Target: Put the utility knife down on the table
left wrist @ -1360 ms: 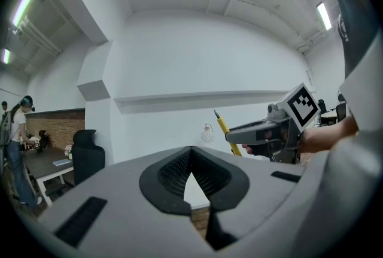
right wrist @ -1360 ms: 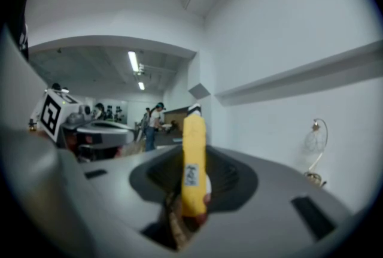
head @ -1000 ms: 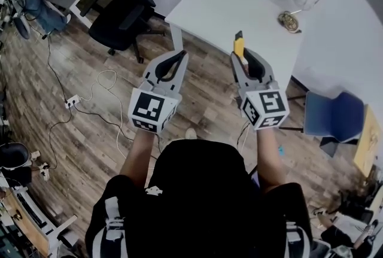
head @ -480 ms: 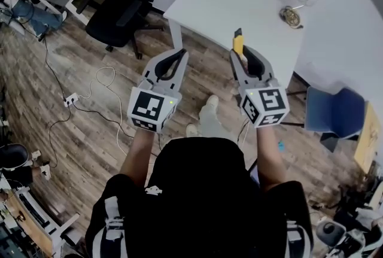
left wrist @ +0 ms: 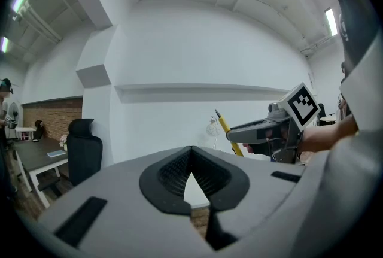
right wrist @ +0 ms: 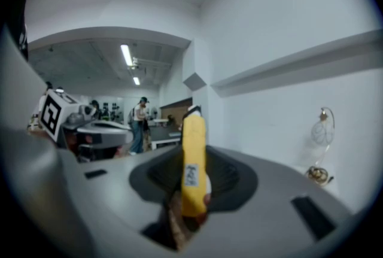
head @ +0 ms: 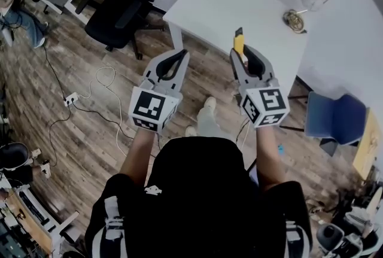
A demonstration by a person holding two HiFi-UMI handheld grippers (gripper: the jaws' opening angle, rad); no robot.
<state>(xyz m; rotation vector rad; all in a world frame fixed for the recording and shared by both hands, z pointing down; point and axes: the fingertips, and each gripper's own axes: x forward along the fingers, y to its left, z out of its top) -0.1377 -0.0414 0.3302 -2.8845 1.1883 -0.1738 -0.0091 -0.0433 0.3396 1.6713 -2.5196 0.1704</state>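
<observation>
The right gripper [head: 244,58], jaws clamped on a yellow utility knife [head: 239,44] sticking up from them, is hovering at the white desk's [head: 209,11] near edge, the left gripper's [head: 177,56] jaws together, empty.

The head view looks steeply down from above the person's [head: 203,197] shoulders onto the left claw [head: 178,54], the right claw [head: 244,52], the wooden floor [head: 90,125] and the white table [head: 209,5]. Each of the 2 gripper views sits close behind its own jaws, faces roughly level toward the white wall [left wrist: 197,53], and catches the other claw sideways. All 3 views share the brass-and-glass ornament [head: 293,16].
</observation>
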